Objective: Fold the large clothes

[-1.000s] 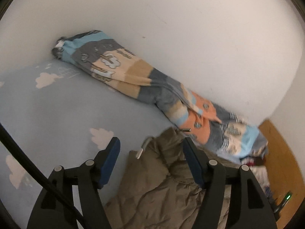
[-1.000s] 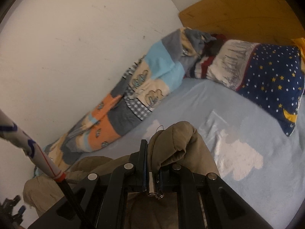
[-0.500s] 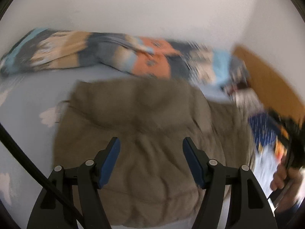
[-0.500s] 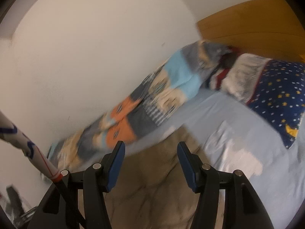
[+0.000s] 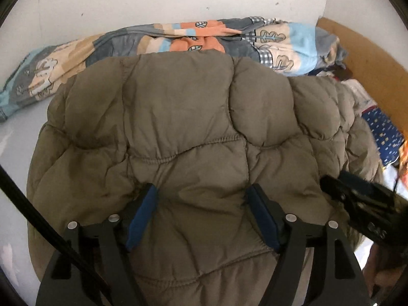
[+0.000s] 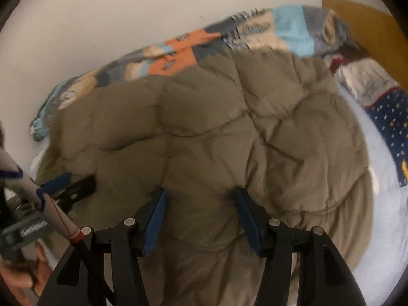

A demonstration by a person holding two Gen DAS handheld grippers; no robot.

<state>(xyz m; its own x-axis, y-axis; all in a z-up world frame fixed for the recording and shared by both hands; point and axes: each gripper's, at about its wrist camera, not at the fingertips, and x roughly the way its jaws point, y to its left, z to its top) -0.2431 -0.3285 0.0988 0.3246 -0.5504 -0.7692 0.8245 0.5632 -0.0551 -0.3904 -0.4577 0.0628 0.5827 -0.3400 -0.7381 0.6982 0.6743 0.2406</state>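
Note:
A large olive-brown quilted puffer jacket (image 5: 193, 132) lies spread on the bed and fills both wrist views; it also shows in the right wrist view (image 6: 224, 132). My left gripper (image 5: 202, 205) is open, its blue-padded fingers straddling the near part of the jacket and pressing into it. My right gripper (image 6: 201, 205) is open too, its fingers set on the jacket's near part. Each gripper shows at the edge of the other's view: the right one (image 5: 362, 204) and the left one (image 6: 68, 190).
A rolled patchwork blanket (image 5: 178, 40) lies along the white wall behind the jacket. A navy star-patterned pillow (image 6: 390, 125) and a wooden headboard (image 5: 369, 58) are at the right. Light blue bedsheet (image 6: 382, 224) shows beside the jacket.
The right gripper let go of the jacket and opened. The jacket went from bunched up to lying spread flat, and both grippers came down onto its near part.

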